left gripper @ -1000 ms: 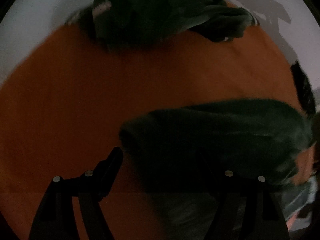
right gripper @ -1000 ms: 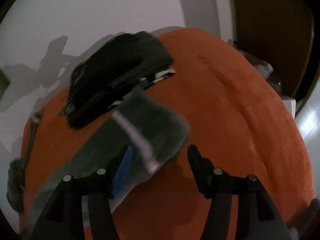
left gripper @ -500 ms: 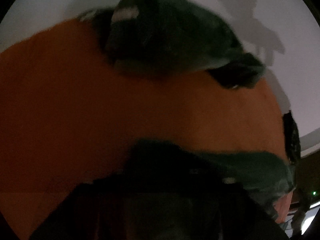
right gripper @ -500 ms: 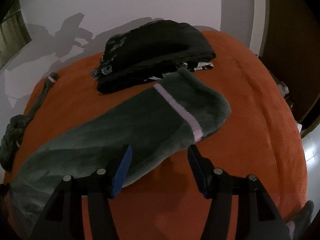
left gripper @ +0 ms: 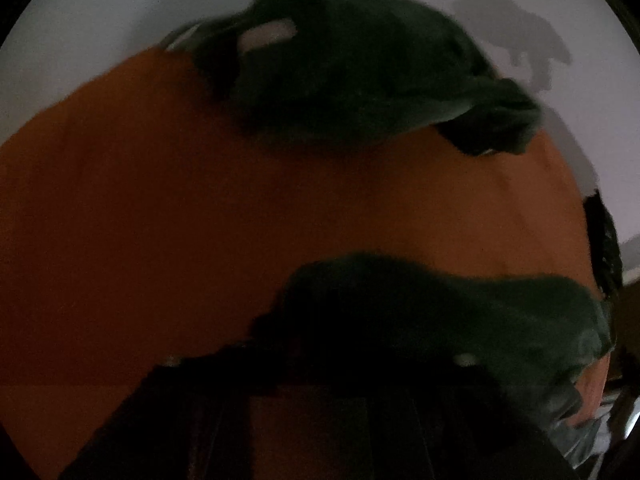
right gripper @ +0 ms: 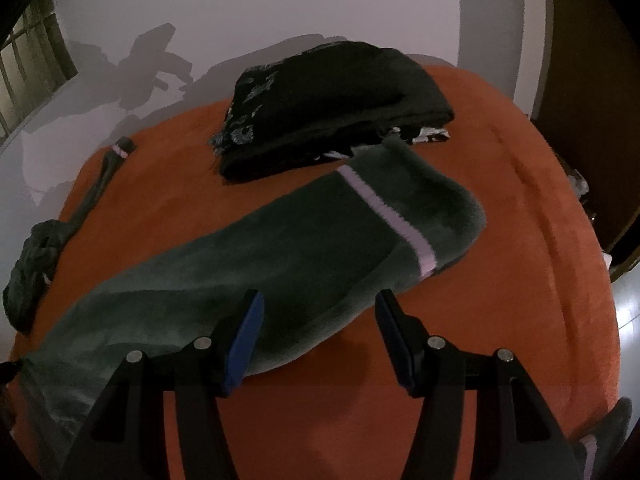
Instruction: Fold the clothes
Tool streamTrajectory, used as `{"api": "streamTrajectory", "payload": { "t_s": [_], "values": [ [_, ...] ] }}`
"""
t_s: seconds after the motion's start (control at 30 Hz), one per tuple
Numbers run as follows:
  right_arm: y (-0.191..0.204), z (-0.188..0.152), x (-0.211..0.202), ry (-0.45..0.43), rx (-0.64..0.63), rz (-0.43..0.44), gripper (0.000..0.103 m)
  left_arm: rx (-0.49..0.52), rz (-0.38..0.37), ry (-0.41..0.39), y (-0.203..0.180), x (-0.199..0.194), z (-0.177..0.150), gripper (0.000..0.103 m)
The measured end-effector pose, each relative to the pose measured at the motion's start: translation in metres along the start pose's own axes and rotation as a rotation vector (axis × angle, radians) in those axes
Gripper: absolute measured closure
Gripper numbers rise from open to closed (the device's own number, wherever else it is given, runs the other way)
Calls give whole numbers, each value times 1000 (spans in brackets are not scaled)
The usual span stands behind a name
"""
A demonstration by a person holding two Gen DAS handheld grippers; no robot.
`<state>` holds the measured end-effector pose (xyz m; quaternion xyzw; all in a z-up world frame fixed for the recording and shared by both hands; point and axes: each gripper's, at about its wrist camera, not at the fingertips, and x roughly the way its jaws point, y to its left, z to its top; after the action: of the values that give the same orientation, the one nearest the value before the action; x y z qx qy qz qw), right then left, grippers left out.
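A folded black garment [right gripper: 336, 108] lies at the far end of the orange bed [right gripper: 520, 240], with a knotted green sock [right gripper: 36, 256] on its left edge. The green sock [right gripper: 280, 256], fuzzy with a pale stripe, stretches diagonally across the bed; the right tongs [right gripper: 318, 320] hover released above it. The left tongs [left gripper: 320, 364] are opening over the sock's dark end; whether they grip it, I cannot tell.

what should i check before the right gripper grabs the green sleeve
1. Right gripper open, nothing between the pads: ok.
2. Green sleeve lying flat on the orange cover: ok.
3. White-striped cuff in view, not tucked under: ok.
4. Black folded pile apart from the cuff: cannot tell, they look overlapped.
5. Left gripper opening, holding the far end: cannot tell, too dark.
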<state>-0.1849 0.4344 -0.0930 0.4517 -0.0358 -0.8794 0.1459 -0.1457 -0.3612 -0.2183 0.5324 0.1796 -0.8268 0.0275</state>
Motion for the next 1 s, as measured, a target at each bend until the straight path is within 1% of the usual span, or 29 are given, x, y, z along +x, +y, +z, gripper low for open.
{"api": "streamTrajectory", "payload": {
  "t_s": [0.13, 0.17, 0.3, 0.37, 0.4, 0.57, 0.63, 0.67, 0.7, 0.83, 0.9, 1.0],
  "values": [
    [15, 0, -2, -17, -26, 11, 46, 21, -1, -23, -10, -34, -39, 40],
    [20, -1, -2, -22, -28, 21, 46, 43, -11, -13, -16, -42, -56, 37],
    [44, -1, 8, -24, -24, 82, 46, 177, -44, 99, -51, -52, -131, 36],
    [57, 0, 18, -14, -31, 109, 46, 211, -67, 139, -58, -52, -160, 36],
    [65, 1, 24, -7, -38, 119, 46, 221, -67, 156, -60, -50, -170, 36],
    [96, 5, 47, 19, -40, 187, 46, 255, -36, 233, -60, -31, -205, 36],
    [109, 4, 54, 28, -56, 211, 46, 232, -42, 240, -55, -29, -209, 37],
    [115, 3, 56, 30, -71, 214, 46, 221, -45, 243, -52, -28, -210, 39],
    [121, 2, 58, 33, -92, 217, 46, 211, -48, 246, -50, -27, -211, 39],
    [134, -4, 61, 33, -158, 202, 46, 223, -50, 274, -47, -23, -218, 42],
    [129, -5, 63, 49, -146, 187, 46, 250, -44, 292, -48, -20, -222, 44],
    [113, -7, 68, 77, -106, 142, 46, 255, -63, 316, -47, -19, -226, 46]
  ]
}}
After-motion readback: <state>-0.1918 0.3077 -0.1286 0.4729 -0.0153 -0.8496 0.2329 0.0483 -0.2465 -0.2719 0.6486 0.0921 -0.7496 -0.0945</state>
